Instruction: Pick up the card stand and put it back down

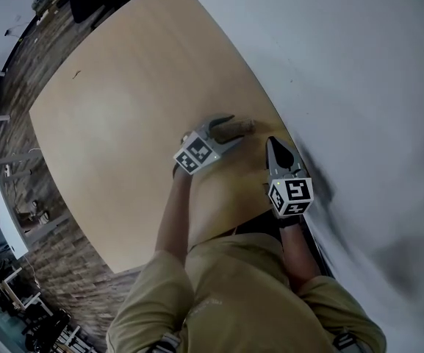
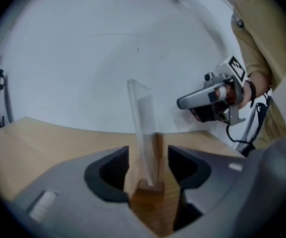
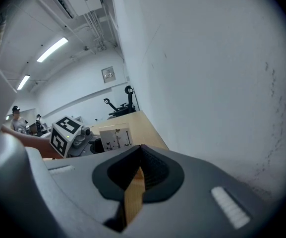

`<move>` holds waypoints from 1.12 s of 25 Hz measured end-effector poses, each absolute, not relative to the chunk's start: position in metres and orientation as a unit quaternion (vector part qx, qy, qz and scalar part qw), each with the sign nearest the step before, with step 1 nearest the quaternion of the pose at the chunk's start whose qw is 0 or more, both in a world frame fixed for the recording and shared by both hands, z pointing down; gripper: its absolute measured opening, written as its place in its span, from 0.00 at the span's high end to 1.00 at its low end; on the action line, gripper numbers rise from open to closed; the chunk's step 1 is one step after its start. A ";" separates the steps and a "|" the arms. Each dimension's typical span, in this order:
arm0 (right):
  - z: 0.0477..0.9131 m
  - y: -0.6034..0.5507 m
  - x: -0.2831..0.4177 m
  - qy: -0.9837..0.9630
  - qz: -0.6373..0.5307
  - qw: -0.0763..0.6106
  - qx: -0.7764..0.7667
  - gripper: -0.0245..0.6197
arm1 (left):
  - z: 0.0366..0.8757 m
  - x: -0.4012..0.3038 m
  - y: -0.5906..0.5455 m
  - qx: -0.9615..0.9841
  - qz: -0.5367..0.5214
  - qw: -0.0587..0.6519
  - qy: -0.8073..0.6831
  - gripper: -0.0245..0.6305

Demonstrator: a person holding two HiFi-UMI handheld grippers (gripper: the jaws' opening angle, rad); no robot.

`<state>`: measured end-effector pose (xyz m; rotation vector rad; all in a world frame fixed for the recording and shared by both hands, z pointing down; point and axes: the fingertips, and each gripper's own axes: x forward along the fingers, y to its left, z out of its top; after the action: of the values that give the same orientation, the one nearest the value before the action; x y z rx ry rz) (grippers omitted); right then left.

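Now | left gripper [image 2: 148, 152]: fingers [image 2: 110, 170] apart, straddling card stand [image 2: 150, 185] base, not clamped | right gripper [image 3: 139, 162]: fingers nearly together, empty | card stand upright on table [image 1: 123, 123], near edge along wall [image 1: 358, 87]

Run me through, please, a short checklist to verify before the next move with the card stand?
1. Stand between the left gripper jaws: ok, its wooden base sits in the gap.
2. Jaws pressing on the base: cannot tell; the left one looks flush, and a sliver may remain on the right.
3. Stand upright: ok, its clear sheet rises nearly straight up.
4. Right gripper out of the way: ok, it is off to the side, jaws together and empty.
5. Room on the table to set it down: ok, bare wood lies beside the stand.
6. Clearance to the wall: cannot tell; it is close behind.
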<state>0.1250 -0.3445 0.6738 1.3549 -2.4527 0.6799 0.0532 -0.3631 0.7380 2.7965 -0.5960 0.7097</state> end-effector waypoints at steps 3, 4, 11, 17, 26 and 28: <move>0.677 -0.347 0.129 -0.842 0.234 0.129 0.469 0.95 | 0.746 0.063 -0.364 0.946 0.245 0.101 -0.188 0.62; 0.676 -0.346 0.133 -0.841 0.234 0.129 0.470 0.95 | 0.747 0.067 -0.364 0.945 0.249 0.101 -0.187 0.64; 0.668 -0.341 0.136 -0.838 0.229 0.126 0.480 0.95 | 0.750 0.068 -0.353 0.937 0.273 0.095 -0.195 0.85; 0.636 -0.340 0.137 -0.840 0.208 0.113 0.488 0.95 | 0.733 0.060 -0.344 0.928 0.255 0.127 -0.242 0.89; 0.588 -0.305 0.112 -0.854 0.174 0.091 0.481 0.95 | 0.658 0.028 -0.308 0.917 0.209 0.128 -0.314 0.89; 0.573 -0.297 0.102 -0.860 0.164 0.084 0.475 0.95 | 0.634 0.022 -0.300 0.916 0.195 0.122 -0.330 0.89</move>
<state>0.1019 -0.2974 0.5732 1.4177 -2.5673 0.4888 0.0225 -0.2996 0.6336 2.6717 -0.9623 0.5684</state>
